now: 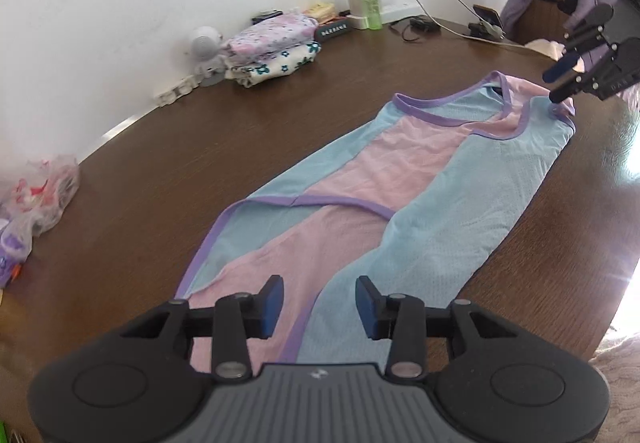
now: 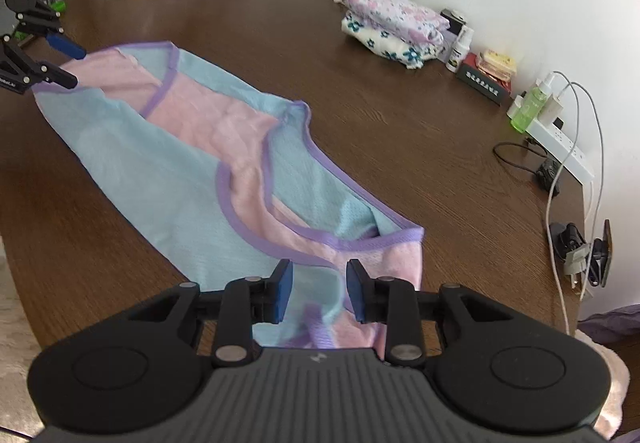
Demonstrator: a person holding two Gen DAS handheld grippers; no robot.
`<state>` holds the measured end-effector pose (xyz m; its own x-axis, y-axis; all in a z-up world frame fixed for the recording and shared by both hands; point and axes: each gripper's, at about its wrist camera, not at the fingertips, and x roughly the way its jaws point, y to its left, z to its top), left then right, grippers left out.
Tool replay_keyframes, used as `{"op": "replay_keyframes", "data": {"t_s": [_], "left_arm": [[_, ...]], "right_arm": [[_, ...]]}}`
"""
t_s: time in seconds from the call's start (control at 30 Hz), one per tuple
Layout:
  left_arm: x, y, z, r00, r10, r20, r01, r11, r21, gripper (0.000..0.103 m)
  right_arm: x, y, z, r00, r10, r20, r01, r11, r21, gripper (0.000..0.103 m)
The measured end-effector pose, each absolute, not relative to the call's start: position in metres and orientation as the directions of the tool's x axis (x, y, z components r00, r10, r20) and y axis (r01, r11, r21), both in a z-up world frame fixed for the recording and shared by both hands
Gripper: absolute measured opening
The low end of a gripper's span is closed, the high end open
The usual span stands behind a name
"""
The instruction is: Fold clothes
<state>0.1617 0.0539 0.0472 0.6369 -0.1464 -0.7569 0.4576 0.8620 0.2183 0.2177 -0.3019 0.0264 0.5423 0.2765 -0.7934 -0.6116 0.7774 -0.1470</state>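
A pink and light-blue garment (image 1: 420, 179) with purple trim lies folded lengthwise on the brown table (image 1: 200, 163). It also shows in the right wrist view (image 2: 192, 147). My left gripper (image 1: 319, 307) is open, its fingers just above one end of the garment. My right gripper (image 2: 319, 293) is open over the opposite end, at the neckline. The right gripper shows in the left wrist view (image 1: 560, 81) at the far end; the left gripper shows in the right wrist view (image 2: 70, 65) at the far end.
Two folded floral clothes (image 1: 272, 51) are stacked by the wall. A white speaker (image 1: 206, 43), a power strip with cables (image 2: 560, 147), a green bottle (image 2: 530, 109), a phone clip (image 2: 592, 255) and plastic bags (image 1: 32, 203) line the table edges.
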Motion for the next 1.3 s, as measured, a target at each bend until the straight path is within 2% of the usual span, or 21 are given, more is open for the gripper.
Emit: {"op": "replay_keyframes", "data": {"t_s": [0.07,0.1,0.13,0.17,0.33,0.47,0.63,1.3], "left_arm": [[0.152,0.063,0.046,0.633,-0.160,-0.758,0.448,0.874,0.190,0.037],[0.147,0.065,0.045,0.632,-0.168,-0.757,0.444,0.879,0.176,0.033],[0.145,0.066,0.042,0.631,-0.176,-0.756,0.444,0.881,0.165,0.026],[0.143,0.067,0.038,0.630,-0.186,-0.754,0.444,0.883,0.153,0.024],[0.147,0.072,0.011,0.628,-0.178,-0.758,0.409,0.903,0.127,0.024],[0.149,0.089,-0.003,0.639,-0.179,-0.748,0.342,0.937,0.067,0.024],[0.141,0.109,-0.004,0.653,-0.175,-0.737,0.307,0.950,0.047,0.024],[0.133,0.156,0.001,0.636,-0.177,-0.751,0.324,0.945,0.052,0.024]], "right_arm": [[0.211,-0.288,0.023,0.536,0.328,-0.778,-0.635,0.764,-0.115,0.030],[0.210,-0.279,0.019,0.528,0.351,-0.773,-0.645,0.758,-0.096,0.030],[0.210,-0.272,0.015,0.519,0.372,-0.769,-0.653,0.754,-0.076,0.030],[0.210,-0.264,0.011,0.510,0.393,-0.765,-0.661,0.749,-0.056,0.030],[0.212,-0.232,-0.005,0.500,0.462,-0.733,-0.671,0.741,0.009,0.029],[0.216,-0.226,-0.021,0.547,0.381,-0.745,-0.616,0.786,-0.051,0.029],[0.213,-0.248,-0.027,0.555,0.375,-0.743,-0.544,0.839,0.018,0.034],[0.141,-0.226,-0.024,0.559,0.314,-0.767,-0.435,0.899,0.050,0.038]]}}
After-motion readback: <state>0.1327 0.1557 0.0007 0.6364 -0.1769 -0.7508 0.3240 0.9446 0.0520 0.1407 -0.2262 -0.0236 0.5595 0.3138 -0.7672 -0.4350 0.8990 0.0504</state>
